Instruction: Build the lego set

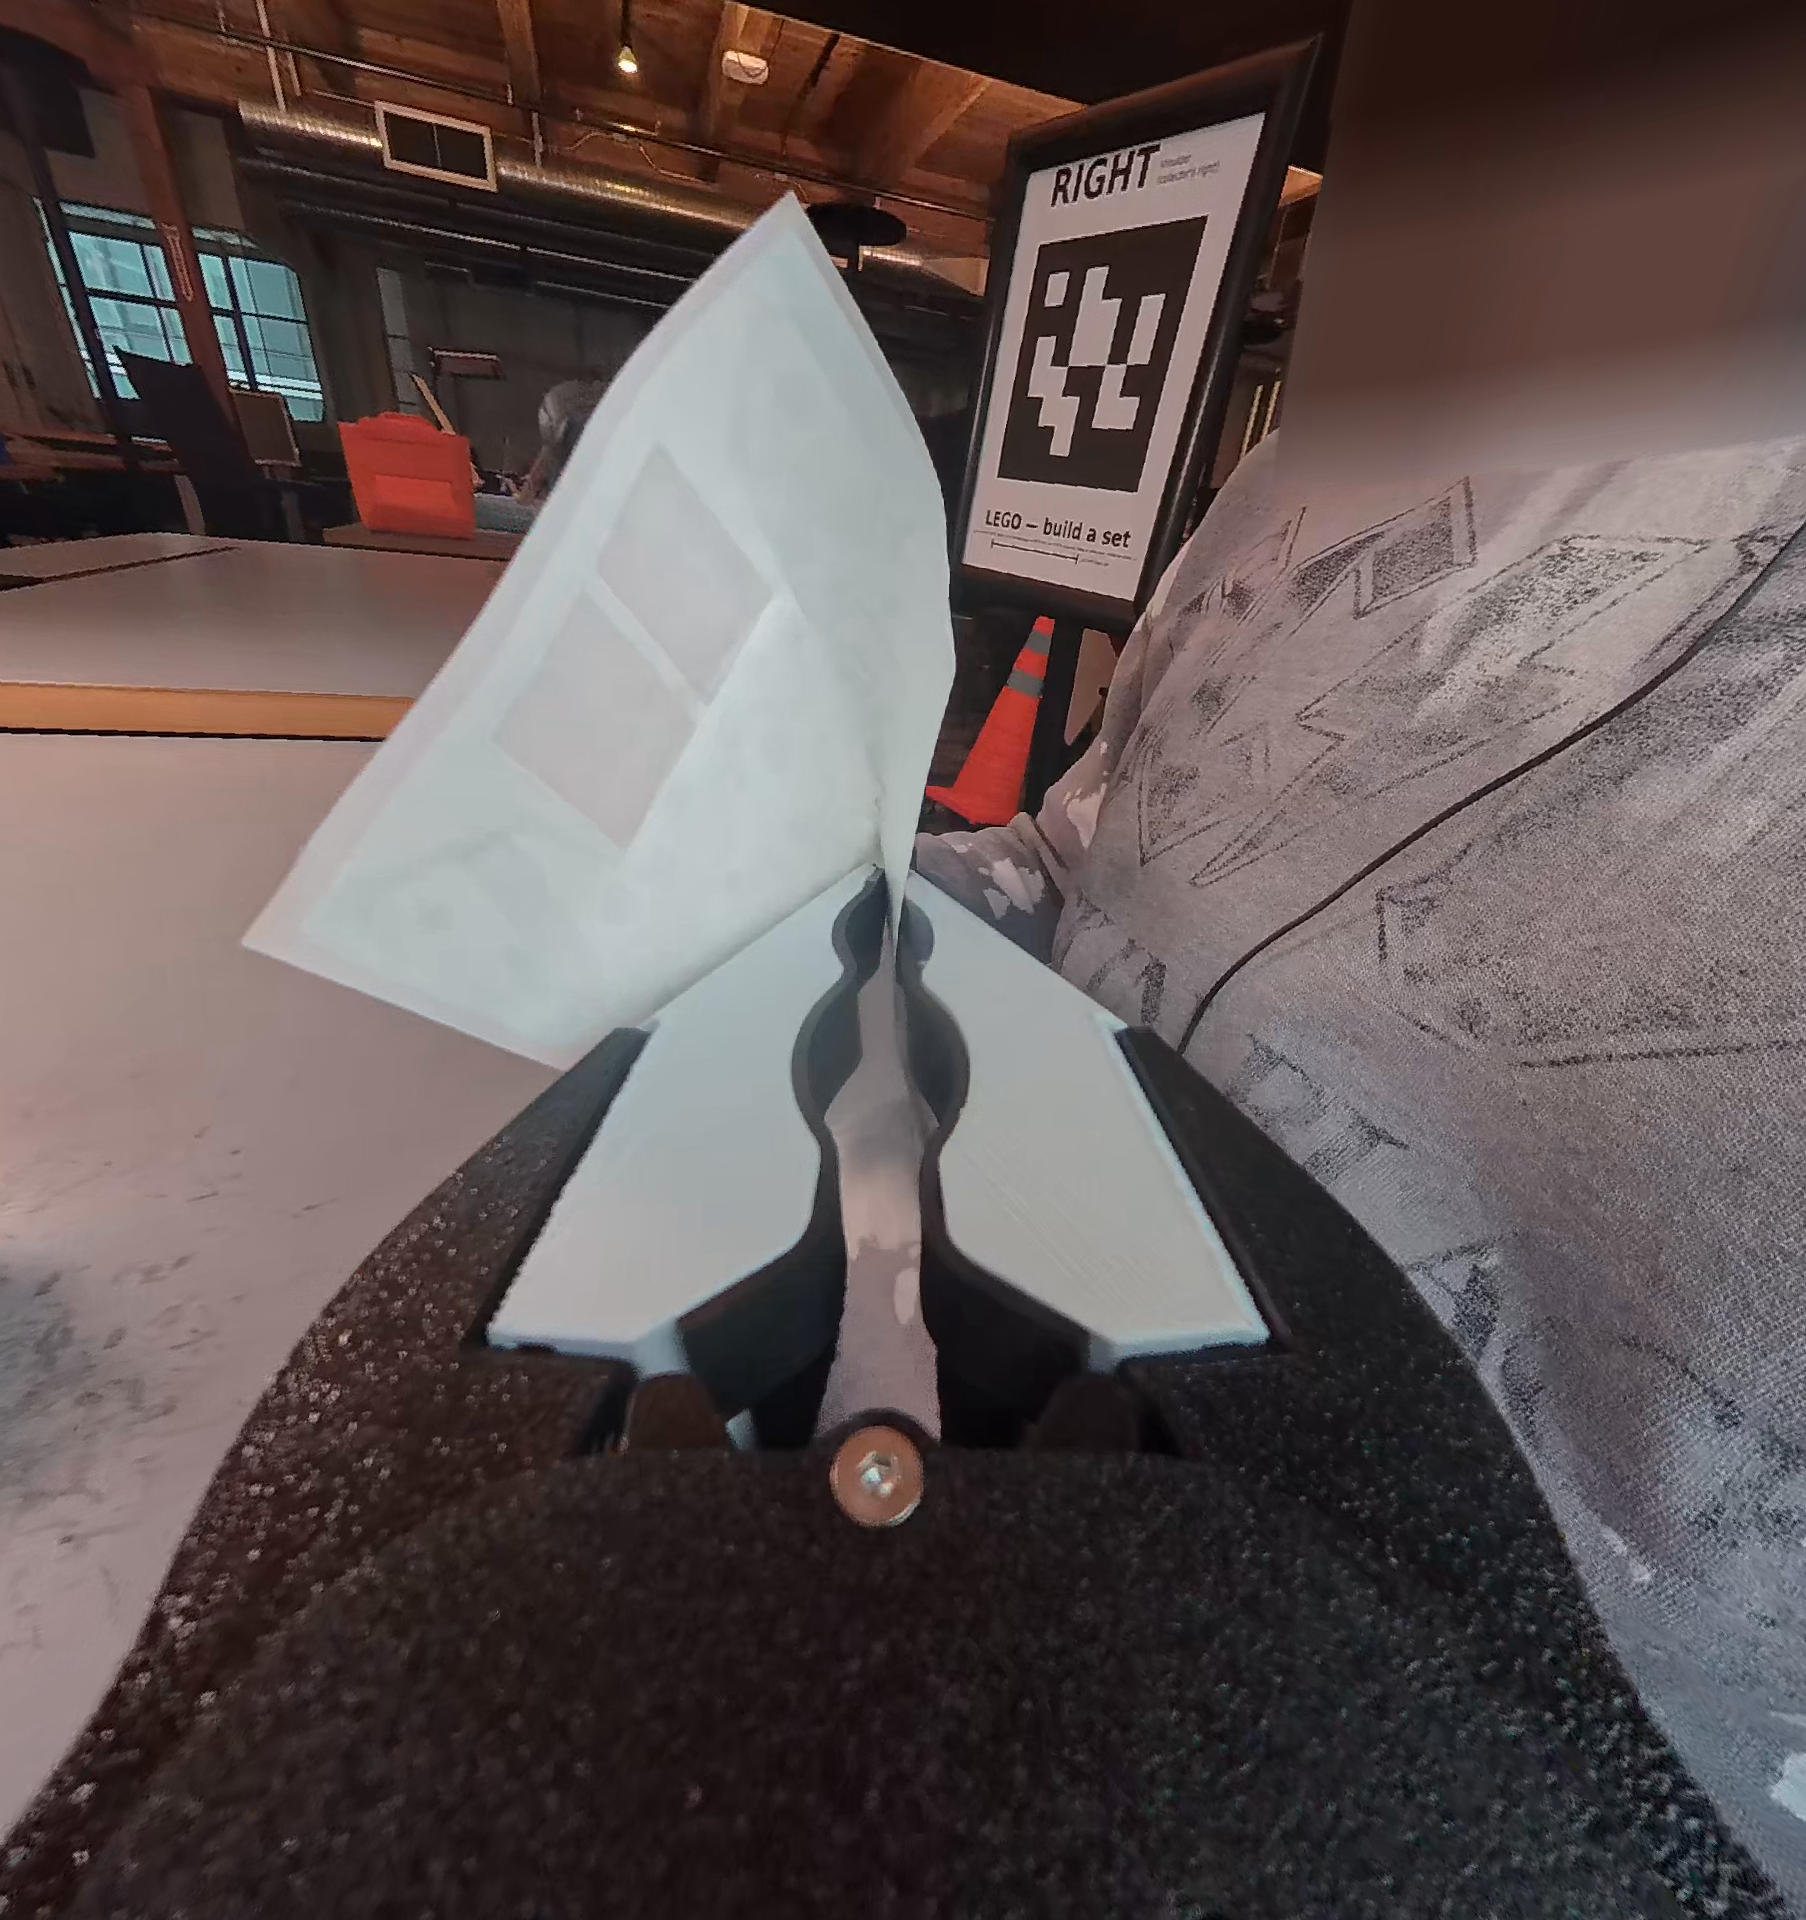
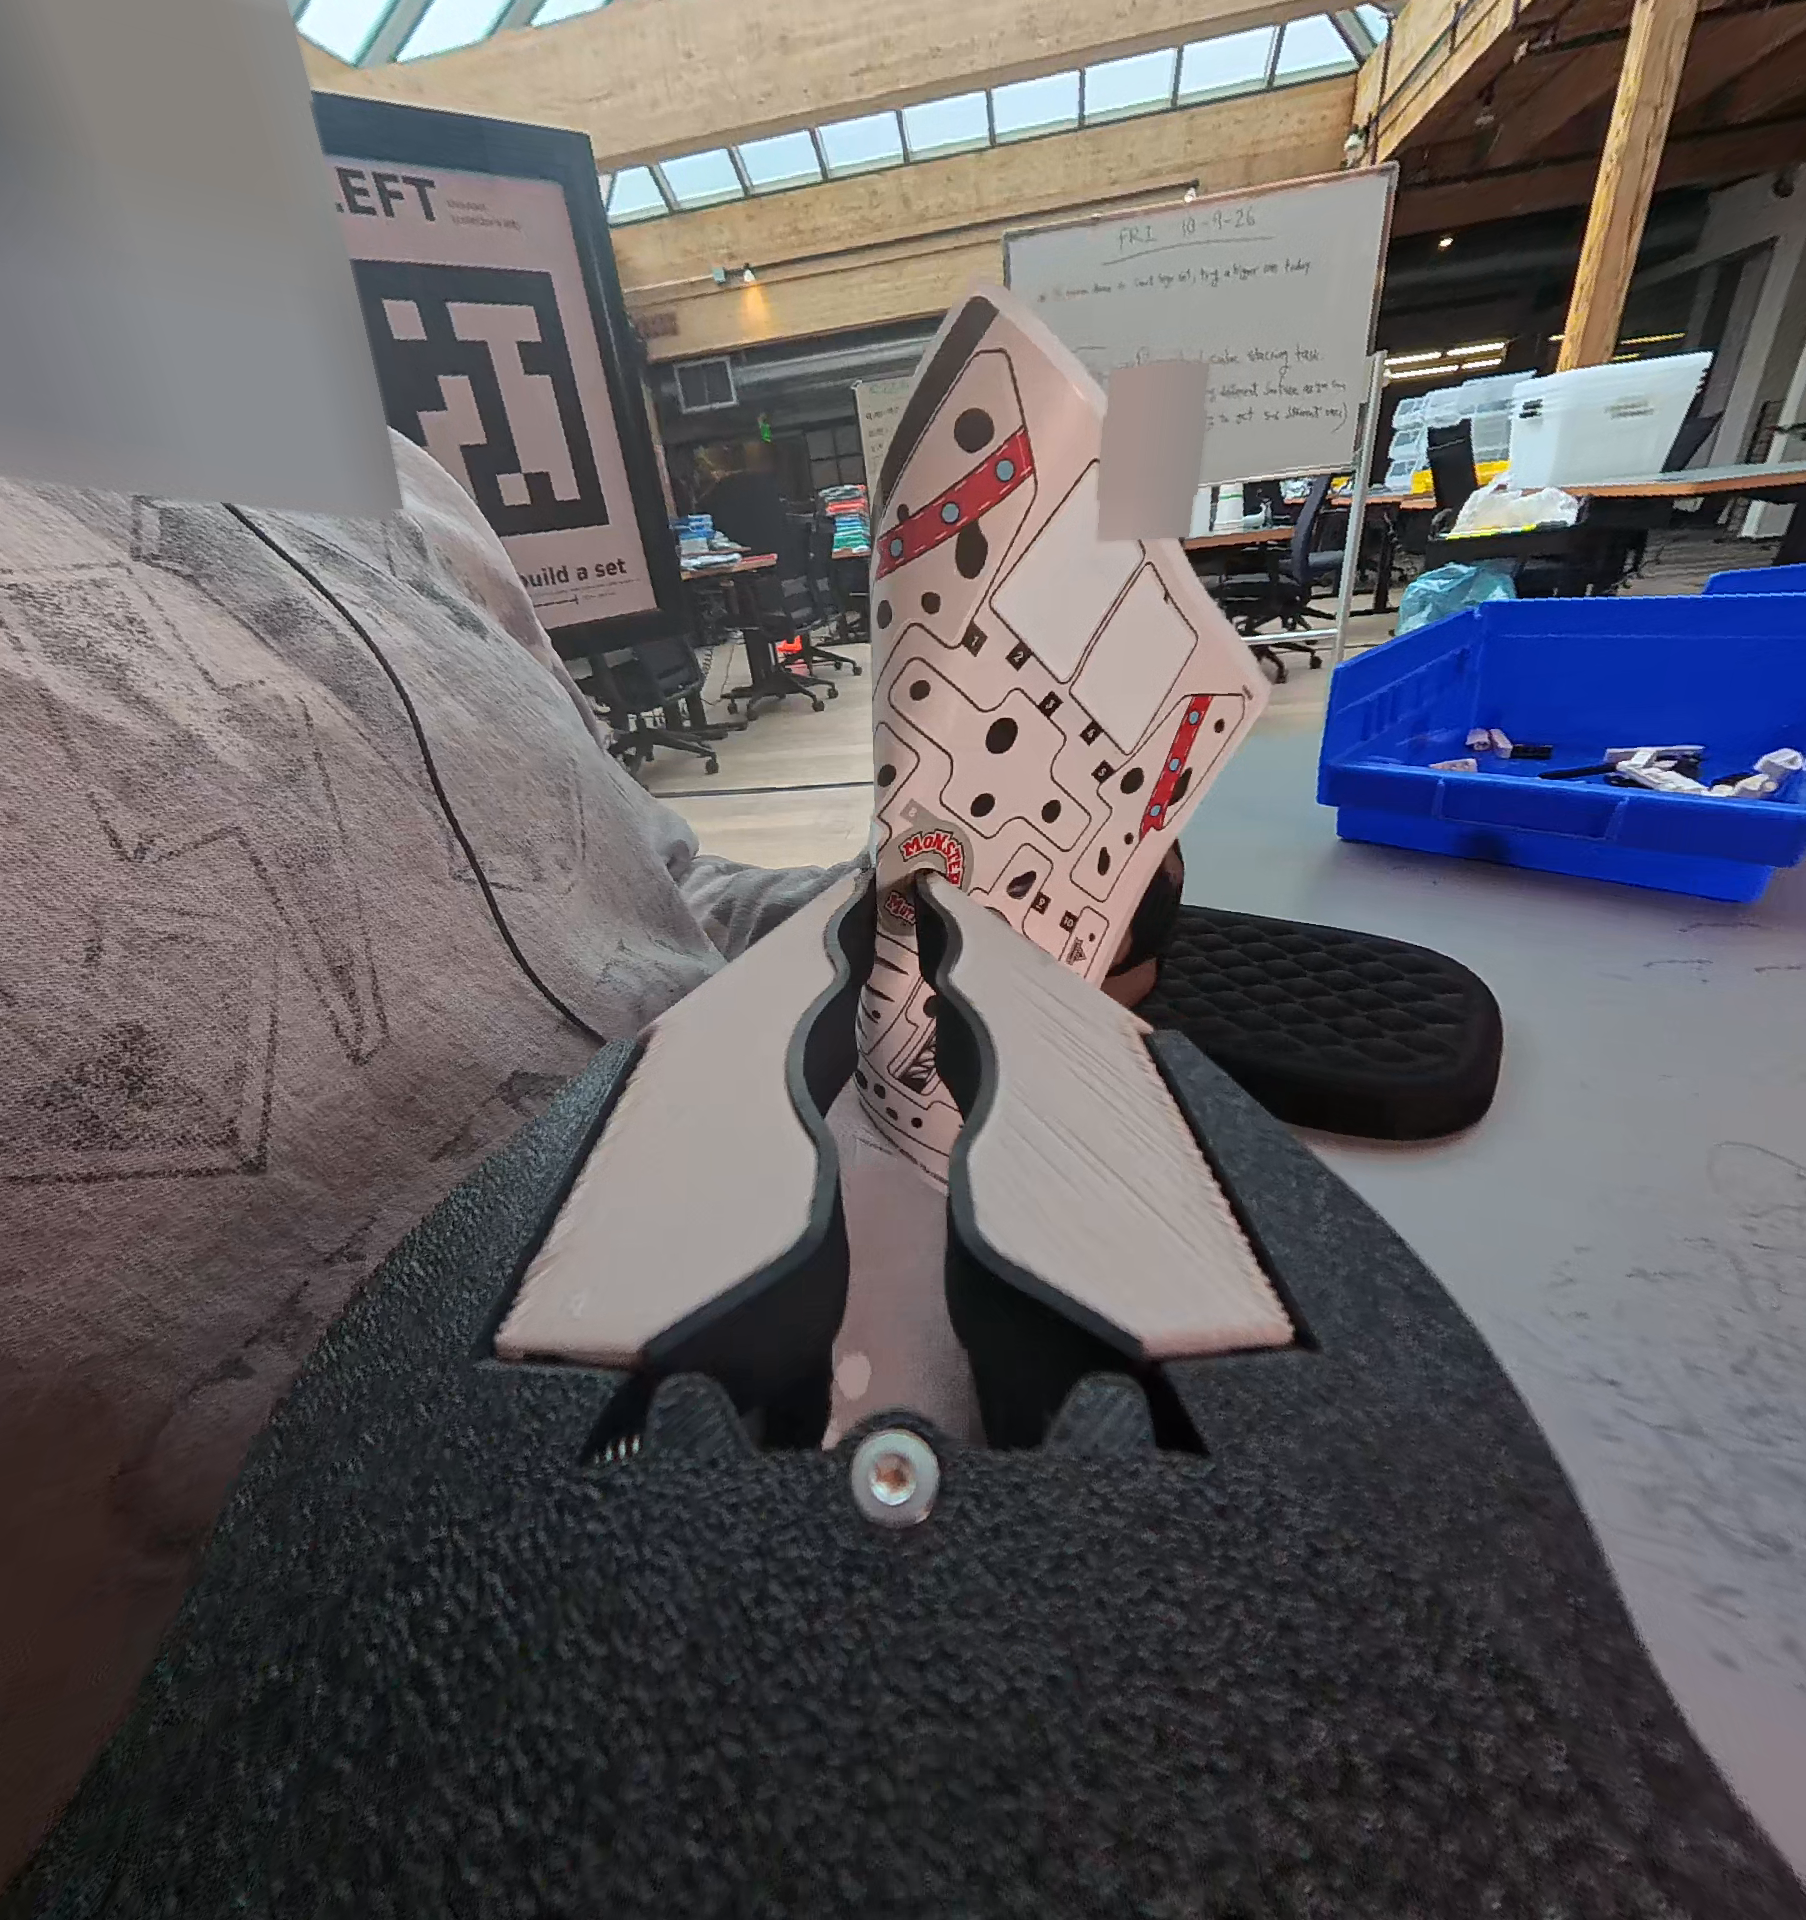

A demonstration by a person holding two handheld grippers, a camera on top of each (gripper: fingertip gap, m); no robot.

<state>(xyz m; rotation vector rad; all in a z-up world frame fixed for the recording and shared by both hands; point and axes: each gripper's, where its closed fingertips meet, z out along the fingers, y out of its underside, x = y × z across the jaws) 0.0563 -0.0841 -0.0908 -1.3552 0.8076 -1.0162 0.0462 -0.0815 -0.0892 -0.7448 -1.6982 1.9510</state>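
Filling one side of each wrist view, a person's grey patterned sleeve (image 1: 1501, 935) is seen beside the grippers, above a pale grey table (image 1: 151, 1039). A black-framed sign (image 1: 1107, 343) with a coded square stands behind, and a blue bin (image 2: 1564, 748) holding a few small white and dark lego pieces (image 2: 1657, 771) rests on the table to the right. An orange traffic cone (image 1: 1003, 727) is seen below the sign. A sticker sheet (image 2: 1034, 665), printed with black spots and red bands, is held upright between both grippers; its blank white back (image 1: 670, 665) is shown in the left wrist view. The left gripper (image 1: 886, 883) is clamped on the sheet's lower edge. The right gripper (image 2: 914, 883) is likewise pinched onto the sheet at its fingertips.
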